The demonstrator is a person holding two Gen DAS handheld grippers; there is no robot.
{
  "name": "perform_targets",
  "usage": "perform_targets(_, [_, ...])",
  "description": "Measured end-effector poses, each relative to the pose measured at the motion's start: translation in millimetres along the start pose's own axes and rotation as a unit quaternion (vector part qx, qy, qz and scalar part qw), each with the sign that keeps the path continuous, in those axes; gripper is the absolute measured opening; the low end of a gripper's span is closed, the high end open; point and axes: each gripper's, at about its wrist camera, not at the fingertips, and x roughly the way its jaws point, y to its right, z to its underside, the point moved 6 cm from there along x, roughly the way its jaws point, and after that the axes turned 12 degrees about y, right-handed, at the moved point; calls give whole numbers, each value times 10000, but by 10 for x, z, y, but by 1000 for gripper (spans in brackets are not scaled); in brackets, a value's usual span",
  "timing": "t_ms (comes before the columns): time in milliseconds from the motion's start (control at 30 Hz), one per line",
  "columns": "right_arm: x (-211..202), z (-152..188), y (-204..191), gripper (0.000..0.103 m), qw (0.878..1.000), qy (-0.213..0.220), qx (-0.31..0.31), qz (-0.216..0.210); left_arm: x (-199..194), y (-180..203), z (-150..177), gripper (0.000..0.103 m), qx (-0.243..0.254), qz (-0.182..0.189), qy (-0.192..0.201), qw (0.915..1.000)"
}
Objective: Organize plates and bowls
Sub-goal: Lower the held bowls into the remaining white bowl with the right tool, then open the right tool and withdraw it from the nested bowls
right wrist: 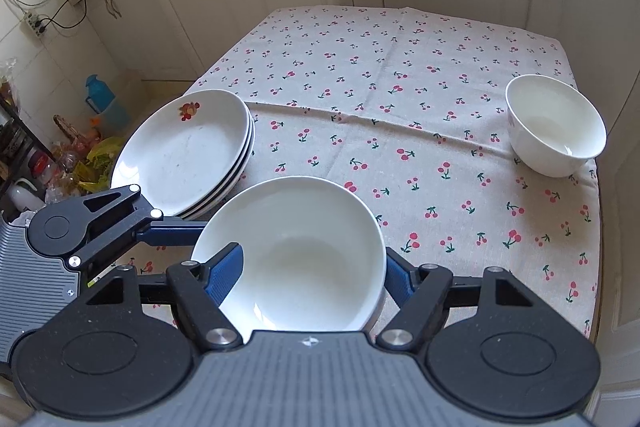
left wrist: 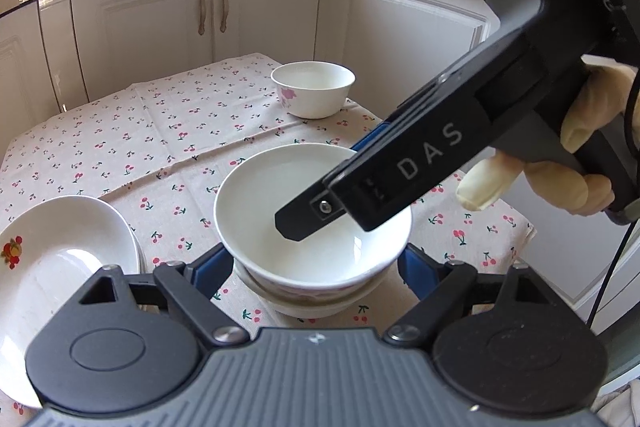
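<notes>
Farthest left of the bowl stack, and just beside it, sits a pile of plates (right wrist: 184, 151) on the cherry-print surface (right wrist: 400, 87). Three rims can be counted, and the top plate carries a small fruit motif. Next comes the left claw (left wrist: 314, 259), released and spread wide. Its blue fingers (left wrist: 212, 267) stand on either side of the stack's lower part, close to the walls. Whether they touch cannot be told. The stack itself is a plain white top bowl (left wrist: 280, 195) nested in at least one more bowl (left wrist: 320, 309) beneath. Only the lower bowl's rim shows, so the exact count is unclear. The right claw (right wrist: 312, 255) reaches in from the stack's right, also released. One finger dips inside the top bowl near its floor and the other sits outside the rim, so most of the bowl lies in the gap. It is not pinched. Well apart to the right of the stack, and farther back, a single bowl (right wrist: 556, 125) with a pink flower on its side stands upright. That makes one loose bowl, one bowl stack, one plate pile and two claws.
</notes>
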Motion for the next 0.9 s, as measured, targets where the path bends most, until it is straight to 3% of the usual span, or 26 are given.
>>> perform_targets(600, [29, 7, -20, 79, 9999, 29, -116, 60, 27, -21, 41, 90, -26, 35, -72, 10000])
perform_targets(900, [-38, -51, -47, 92, 9995, 255, -172, 66, -15, -25, 53, 95, -32, 174, -46, 9998])
